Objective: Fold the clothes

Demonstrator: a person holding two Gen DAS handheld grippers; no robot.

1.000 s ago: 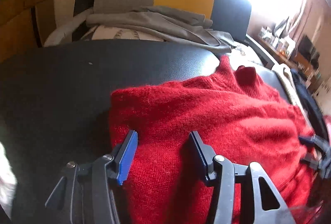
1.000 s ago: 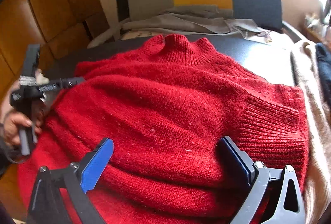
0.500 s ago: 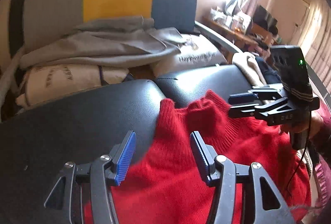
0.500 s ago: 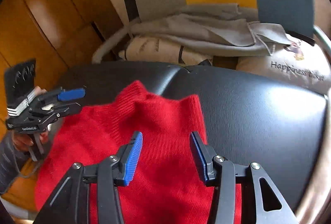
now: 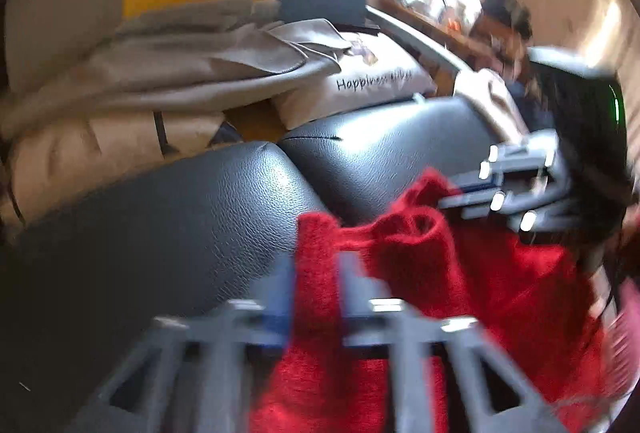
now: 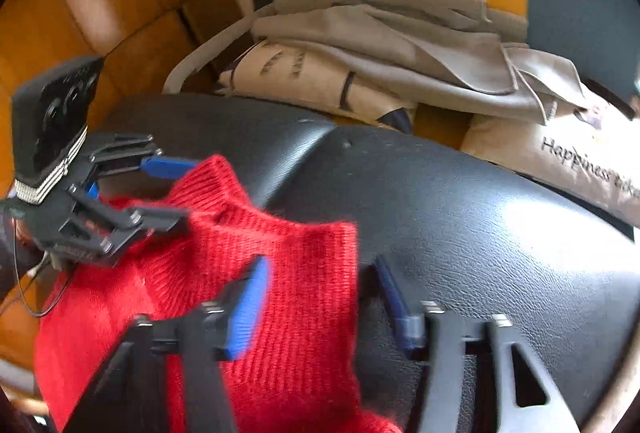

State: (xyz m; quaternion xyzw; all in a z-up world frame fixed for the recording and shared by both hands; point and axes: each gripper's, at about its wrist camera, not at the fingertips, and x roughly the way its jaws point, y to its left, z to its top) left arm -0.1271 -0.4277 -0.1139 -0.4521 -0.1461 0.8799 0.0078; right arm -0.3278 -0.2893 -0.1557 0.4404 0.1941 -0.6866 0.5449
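Left wrist view: one red knitted sweater (image 5: 460, 273), ribbed at the collar, lies on two black leather cushions (image 5: 180, 217) with bare leather open beyond its collar edge; left tongs (image 5: 316, 297), jaws just closing, are clenched on a fold of the collar; right tongs (image 6: 320, 297), jaws also just closing, pinch the collar's other edge; behind the cushions lie one grey garment (image 6: 420, 45) and one cream pillow (image 6: 568, 157) with printed lettering.
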